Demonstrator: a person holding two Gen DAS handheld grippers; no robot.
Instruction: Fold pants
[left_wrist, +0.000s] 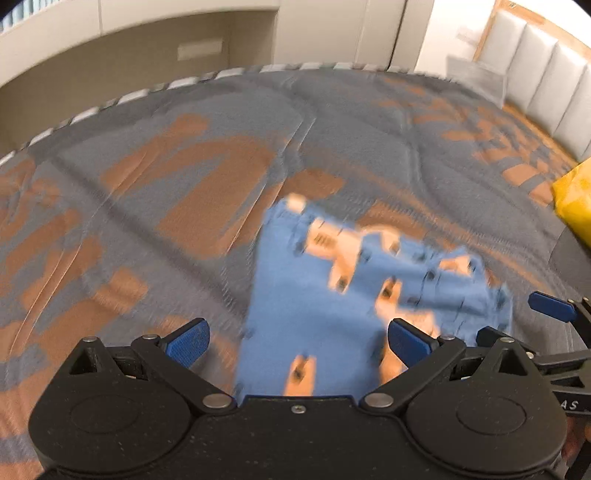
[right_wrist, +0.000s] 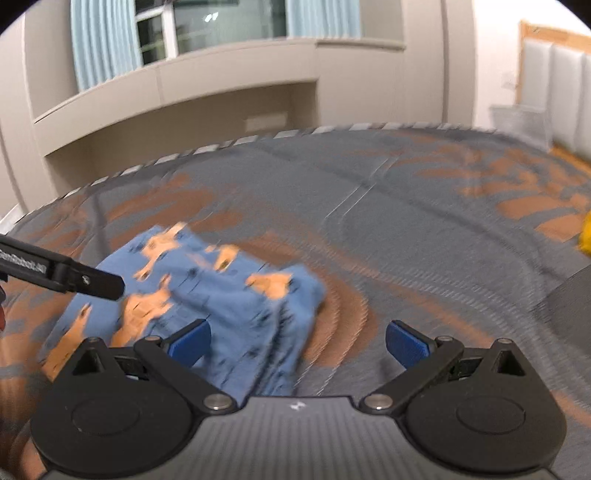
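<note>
The pants (left_wrist: 317, 288) are small, blue with orange animal prints, and lie in a folded bundle on the grey and orange bedspread (left_wrist: 184, 155). My left gripper (left_wrist: 297, 341) is open just above their near edge and holds nothing. In the right wrist view the pants (right_wrist: 221, 295) lie to the left, and my right gripper (right_wrist: 297, 341) is open and empty over their right edge. The right gripper's blue fingertips (left_wrist: 550, 306) show at the right edge of the left wrist view. Part of the left gripper (right_wrist: 62, 275) shows at the left of the right wrist view. Both views are motion-blurred.
A yellow object (left_wrist: 576, 199) lies on the bed at the far right, and it also shows in the right wrist view (right_wrist: 585, 236). A beige wall unit (right_wrist: 184, 110) stands beyond the bed's far edge. A padded headboard (left_wrist: 546, 74) is at the right.
</note>
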